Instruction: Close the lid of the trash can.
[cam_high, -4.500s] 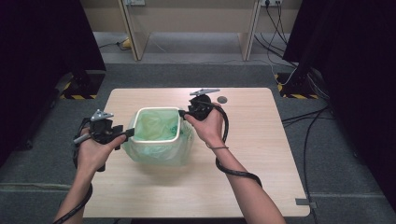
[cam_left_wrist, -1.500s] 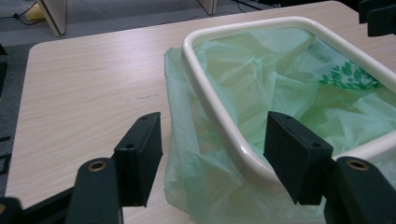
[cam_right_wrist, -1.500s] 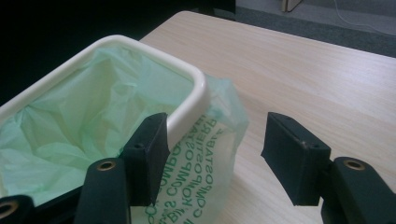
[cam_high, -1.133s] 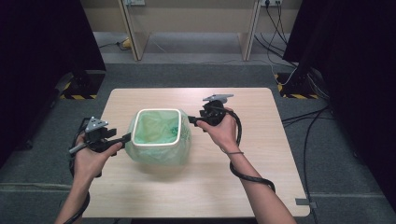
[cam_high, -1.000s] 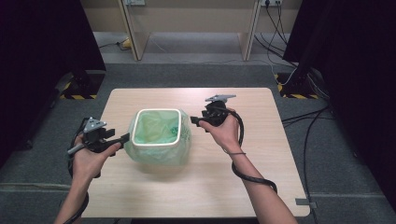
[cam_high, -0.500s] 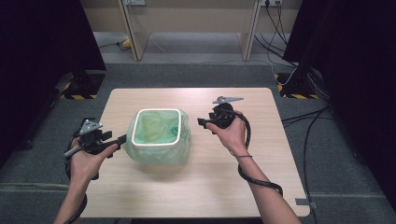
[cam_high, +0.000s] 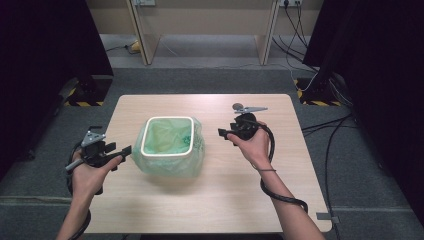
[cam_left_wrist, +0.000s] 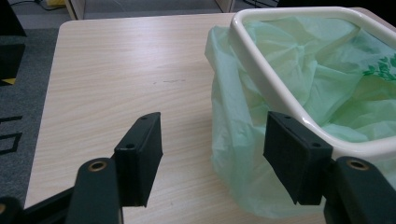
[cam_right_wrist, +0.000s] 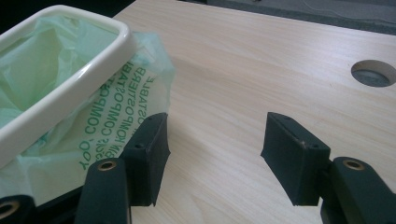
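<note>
My white plastic bin (cam_high: 166, 145), lined with a pale green compostable bag (cam_right_wrist: 116, 135), stands mid-bench (cam_high: 210, 200) between my claws. Mirrored green lettering on the bag reads "COMPOSTABLE". My left claw (cam_left_wrist: 212, 156) gapes empty just beside the bag; my right claw (cam_right_wrist: 215, 156) gapes empty, apart from it.

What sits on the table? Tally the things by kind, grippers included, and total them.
White bin: 1
Green compostable bag lining the bin: 1
Handheld grippers: 2, left gripper and right gripper, both open and empty
Total: 4
</note>
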